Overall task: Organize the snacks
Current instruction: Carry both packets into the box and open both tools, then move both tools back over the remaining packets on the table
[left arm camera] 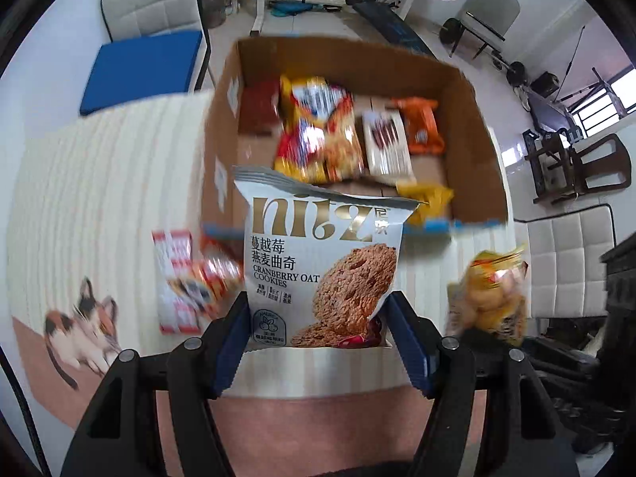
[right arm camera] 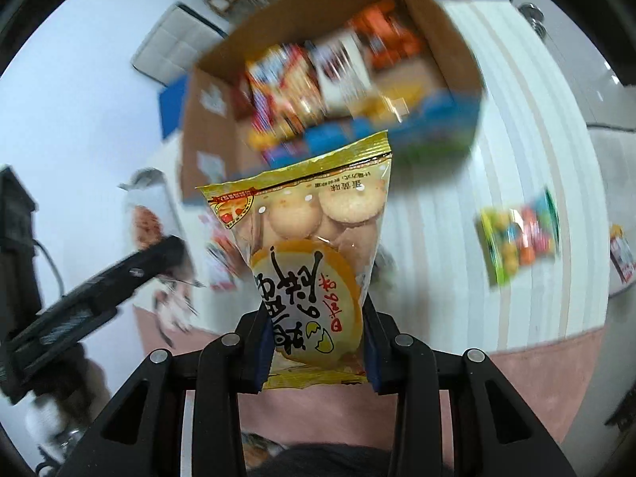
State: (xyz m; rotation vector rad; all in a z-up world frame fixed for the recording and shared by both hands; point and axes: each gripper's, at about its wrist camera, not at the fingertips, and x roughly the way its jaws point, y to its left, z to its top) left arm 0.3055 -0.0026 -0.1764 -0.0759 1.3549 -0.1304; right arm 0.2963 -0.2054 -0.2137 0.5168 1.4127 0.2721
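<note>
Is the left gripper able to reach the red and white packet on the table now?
Probably not: the left gripper is shut on the cookie bag, so its jaws are occupied. The red and white packet lies uncovered on the table beside it.

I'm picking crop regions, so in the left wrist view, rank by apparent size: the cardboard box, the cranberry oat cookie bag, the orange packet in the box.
1. cardboard box
2. cranberry oat cookie bag, enlarged by its nearness to the camera
3. orange packet

blue cushion (left arm camera: 143,67) on white chair | weight bench (left arm camera: 397,28) behind | cat-print tablecloth (left arm camera: 85,318)
</note>
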